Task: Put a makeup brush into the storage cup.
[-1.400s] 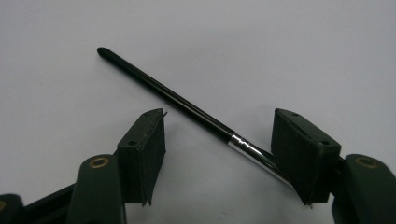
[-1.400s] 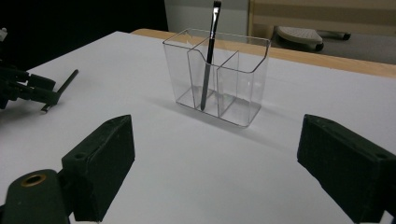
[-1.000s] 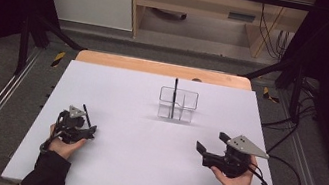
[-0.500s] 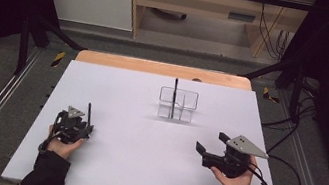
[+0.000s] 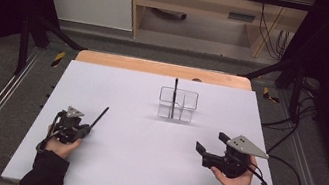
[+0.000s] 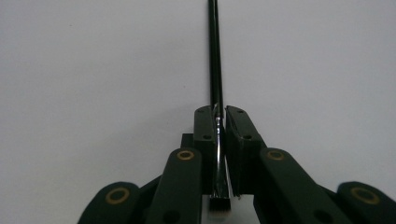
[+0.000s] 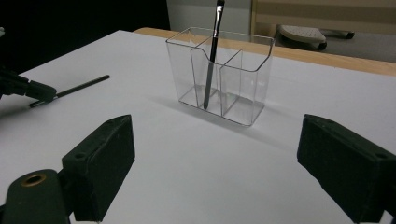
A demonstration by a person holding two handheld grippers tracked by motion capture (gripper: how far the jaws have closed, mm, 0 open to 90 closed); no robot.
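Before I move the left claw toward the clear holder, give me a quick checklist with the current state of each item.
1. Left claw shut on the black brush: ok, the jaws pinch it near its bristle end.
2. Brush lies straight in the grip: ok, the handle runs forward along the jaws in the left gripper view.
3. Clear holder upright on the white table: ok.
4. Free compartment: ok, another brush stands in one section; the others look empty.
5. Right claw out of the way: ok, open, holding nothing, to the holder's near right.
6. Brush tip off the table: cannot tell.
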